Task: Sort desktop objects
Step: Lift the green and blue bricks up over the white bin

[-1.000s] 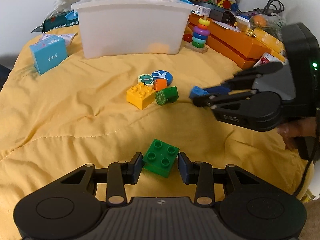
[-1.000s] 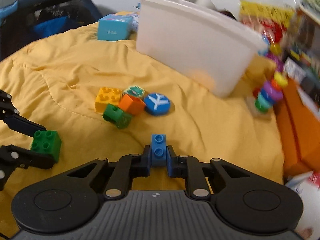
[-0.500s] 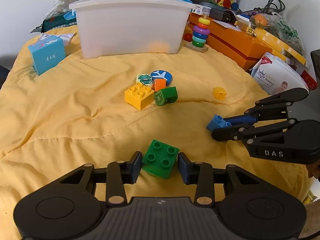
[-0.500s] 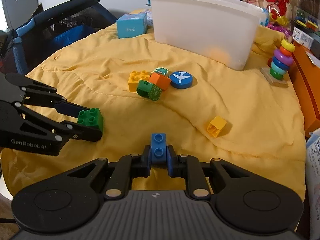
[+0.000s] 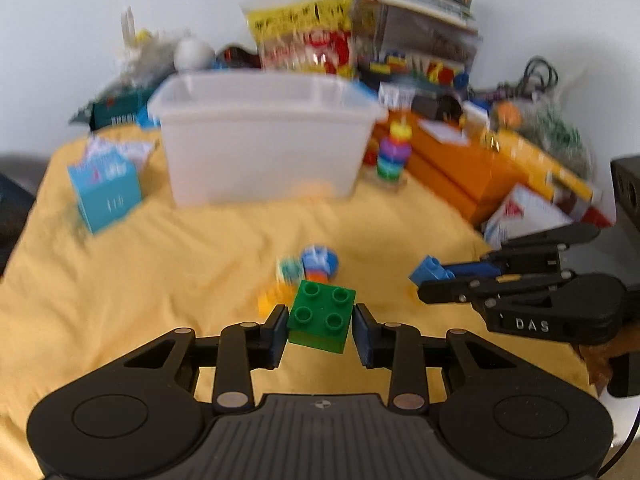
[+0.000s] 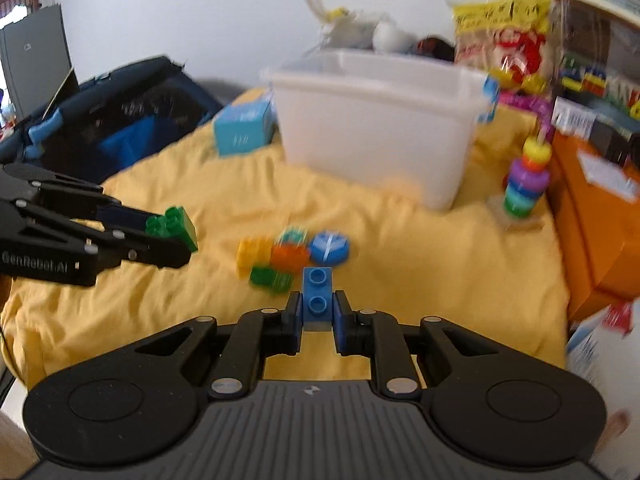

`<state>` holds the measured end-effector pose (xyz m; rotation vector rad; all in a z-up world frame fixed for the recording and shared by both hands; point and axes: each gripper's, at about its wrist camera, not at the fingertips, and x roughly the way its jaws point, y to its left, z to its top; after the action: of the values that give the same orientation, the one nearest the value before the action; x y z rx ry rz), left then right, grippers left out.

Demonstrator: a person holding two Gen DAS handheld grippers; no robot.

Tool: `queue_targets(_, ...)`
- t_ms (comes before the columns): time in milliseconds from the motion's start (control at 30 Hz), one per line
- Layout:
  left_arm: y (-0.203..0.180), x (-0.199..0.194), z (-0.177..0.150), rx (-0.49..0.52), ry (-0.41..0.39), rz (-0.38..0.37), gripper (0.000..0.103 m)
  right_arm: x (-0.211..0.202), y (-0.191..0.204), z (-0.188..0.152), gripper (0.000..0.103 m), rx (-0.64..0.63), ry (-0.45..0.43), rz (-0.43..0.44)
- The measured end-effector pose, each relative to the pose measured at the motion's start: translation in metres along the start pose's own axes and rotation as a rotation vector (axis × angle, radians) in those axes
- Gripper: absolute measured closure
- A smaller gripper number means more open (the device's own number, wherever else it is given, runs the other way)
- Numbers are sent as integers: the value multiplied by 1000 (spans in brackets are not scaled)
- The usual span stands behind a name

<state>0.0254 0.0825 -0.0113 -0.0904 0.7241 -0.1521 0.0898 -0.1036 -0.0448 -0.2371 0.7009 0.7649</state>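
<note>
My left gripper [image 5: 321,322] is shut on a green four-stud brick [image 5: 322,316], held off the yellow cloth. In the right wrist view the same green brick [image 6: 173,224] shows at the left gripper's tips. My right gripper [image 6: 317,312] is shut on a small blue two-stud brick [image 6: 317,294]; in the left wrist view that blue brick [image 5: 429,271] sticks out of its fingers at the right. A cluster of toys [image 6: 288,256] lies on the cloth: yellow, orange and green bricks and a blue round disc [image 6: 330,245]. A white plastic bin [image 5: 260,140] stands behind.
A light blue box [image 5: 105,196] sits left of the bin. A ring-stacker toy [image 6: 525,184] and orange boxes [image 5: 452,164] stand at the right, with snack bags and clutter at the back. A dark bag [image 6: 100,120] lies beyond the cloth's left edge.
Both grippers have lifted, each with its brick, and tilted up toward the white bin. The view is now motion-blurred. The small yellow block at the right is out of sight.
</note>
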Motion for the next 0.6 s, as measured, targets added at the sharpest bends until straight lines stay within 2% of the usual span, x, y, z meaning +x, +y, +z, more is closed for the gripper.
queue_targets(200,19,6,47,30,-67,39,65,2,-10,37,86,-17,-88,-36)
queue_targets(367,30,15,99,82,-153,65,65,11,-18,83,86,-32,-182,-87)
queue_targets(533,41,34,148,32,-212,49,65,22,-31,131,86,-13,-265,-133)
queue_targets(600,42,43,163,61,-227,59,65,28,-40,143,86,-7,-279,-155)
